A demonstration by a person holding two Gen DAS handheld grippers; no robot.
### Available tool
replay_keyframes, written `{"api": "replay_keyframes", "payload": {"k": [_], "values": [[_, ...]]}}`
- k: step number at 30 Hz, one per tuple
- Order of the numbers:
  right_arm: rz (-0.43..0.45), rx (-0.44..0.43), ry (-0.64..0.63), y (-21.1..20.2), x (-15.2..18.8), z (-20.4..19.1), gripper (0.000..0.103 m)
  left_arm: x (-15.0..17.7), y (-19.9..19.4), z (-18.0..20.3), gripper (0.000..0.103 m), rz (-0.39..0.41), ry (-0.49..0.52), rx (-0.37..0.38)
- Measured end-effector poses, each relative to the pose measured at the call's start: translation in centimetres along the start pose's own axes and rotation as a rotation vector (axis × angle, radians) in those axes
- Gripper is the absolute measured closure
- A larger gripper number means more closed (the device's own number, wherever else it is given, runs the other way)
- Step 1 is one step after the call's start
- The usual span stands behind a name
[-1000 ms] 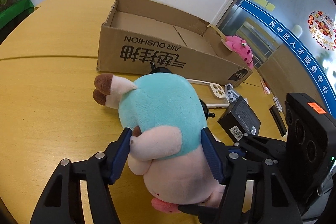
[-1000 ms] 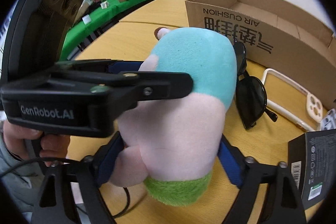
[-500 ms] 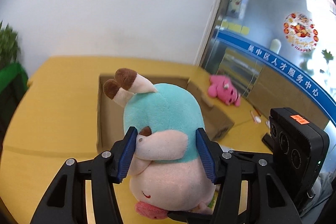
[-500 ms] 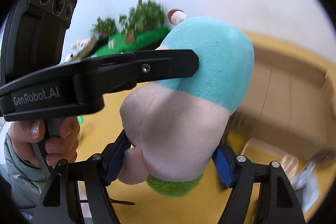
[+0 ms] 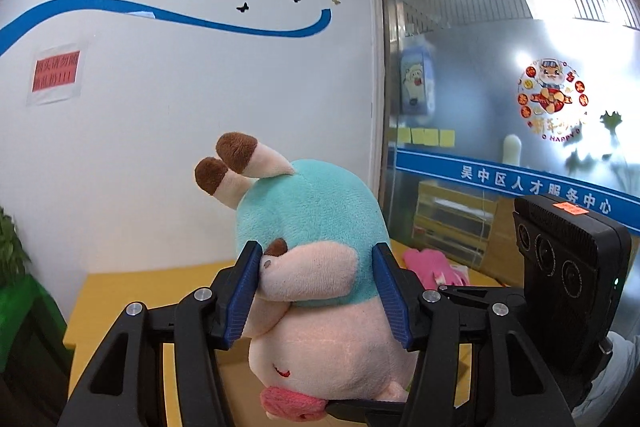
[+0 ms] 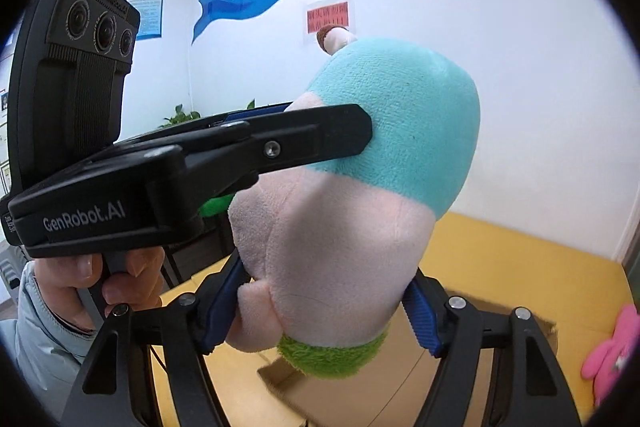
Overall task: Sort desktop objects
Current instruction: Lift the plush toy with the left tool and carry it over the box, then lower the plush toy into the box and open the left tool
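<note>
Both hand-held grippers clamp the plush toy (image 5: 308,267): left hand-held gripper (image 5: 316,291) across its mid-body, right hand-held gripper (image 6: 320,311) lower. Toy hangs clear above desk (image 6: 520,259), long axis running fwd/up away from both. Cardboard box (image 6: 472,359) sits below/ahead near the right one, likely drop target.

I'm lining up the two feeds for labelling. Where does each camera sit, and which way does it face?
Left wrist: on the left gripper, facing a white wall and glass door; its fingers clamp the plush toy; the right gripper's body shows at right.
Right wrist: on the right gripper, facing the wall; the left gripper and the hand holding it show.
Shared: plush toy, pink toy, yellow table.
</note>
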State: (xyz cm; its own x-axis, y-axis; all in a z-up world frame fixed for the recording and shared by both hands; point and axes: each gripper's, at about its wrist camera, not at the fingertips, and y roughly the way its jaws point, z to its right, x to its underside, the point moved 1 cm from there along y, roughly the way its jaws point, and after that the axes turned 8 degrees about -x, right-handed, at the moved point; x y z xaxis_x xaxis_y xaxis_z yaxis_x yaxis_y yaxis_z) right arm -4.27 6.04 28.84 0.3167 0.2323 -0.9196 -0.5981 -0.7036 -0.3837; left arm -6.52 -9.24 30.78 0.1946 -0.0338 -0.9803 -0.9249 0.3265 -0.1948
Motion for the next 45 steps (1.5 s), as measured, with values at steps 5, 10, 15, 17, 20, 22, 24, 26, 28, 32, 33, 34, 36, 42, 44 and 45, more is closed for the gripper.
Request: {"api": "replay_keyframes", "payload": {"k": [5,10,15,17,20,22,24,26,28,32,33,34,36,42,44,45], "values": [[-0.007,-0.050,0.021,2.8,-2.9,3.8,0.031,-1.9,3.9,-1.5,0.043,-0.017,-0.027,-0.023],[-0.045,-0.070,0.054,7.3,-2.4,6.8,0.031,-0.4,9.0,-2.6,0.043,-0.087,-0.067,-0.051],[-0.121,-0.101,0.136,11.3,1.1,10.1,0.031,4.3,15.5,-3.3,0.043,-0.227,-0.119,-0.064],[-0.162,-0.119,0.180,13.9,2.8,12.6,0.031,6.7,18.1,-4.2,0.043,-0.289,-0.137,-0.067],[-0.224,-0.148,0.249,17.4,5.9,14.7,0.031,10.5,21.9,-5.7,0.043,-0.387,-0.169,-0.076],[-0.274,-0.168,0.299,19.9,8.5,16.0,0.031,13.4,24.0,-6.4,0.043,-0.453,-0.183,-0.084],[-0.323,-0.180,0.348,22.0,10.8,16.9,0.031,16.3,25.6,-6.8,0.043,-0.516,-0.190,-0.089],[-0.375,-0.182,0.387,23.6,13.2,17.5,0.031,19.0,26.9,-6.8,0.043,-0.577,-0.197,-0.091],[-0.422,-0.187,0.428,24.9,15.2,17.7,0.031,21.1,27.9,-6.7,0.043,-0.626,-0.203,-0.087],[-0.489,-0.188,0.445,26.1,17.4,18.1,0.031,22.5,27.8,-5.7,0.043,-0.657,-0.176,-0.089],[-0.498,-0.198,0.452,26.4,17.2,18.0,0.031,22.7,27.7,-5.4,0.043,-0.669,-0.166,-0.102],[-0.513,-0.206,0.452,26.5,17.4,17.7,0.031,23.1,27.6,-5.2,0.043,-0.683,-0.162,-0.111],[-0.549,-0.225,0.443,27.2,17.2,16.4,0.031,24.0,27.3,-5.3,0.043,-0.714,-0.161,-0.134],[-0.597,-0.205,0.465,28.1,18.1,17.9,0.023,24.6,28.4,-6.5,0.032,-0.732,-0.242,-0.193],[-0.607,-0.171,0.468,27.7,17.6,17.6,0.022,24.3,28.5,-6.5,0.029,-0.731,-0.278,-0.201],[-0.610,-0.158,0.456,27.3,17.4,17.4,0.022,23.9,28.3,-6.4,0.029,-0.721,-0.283,-0.211]]}}
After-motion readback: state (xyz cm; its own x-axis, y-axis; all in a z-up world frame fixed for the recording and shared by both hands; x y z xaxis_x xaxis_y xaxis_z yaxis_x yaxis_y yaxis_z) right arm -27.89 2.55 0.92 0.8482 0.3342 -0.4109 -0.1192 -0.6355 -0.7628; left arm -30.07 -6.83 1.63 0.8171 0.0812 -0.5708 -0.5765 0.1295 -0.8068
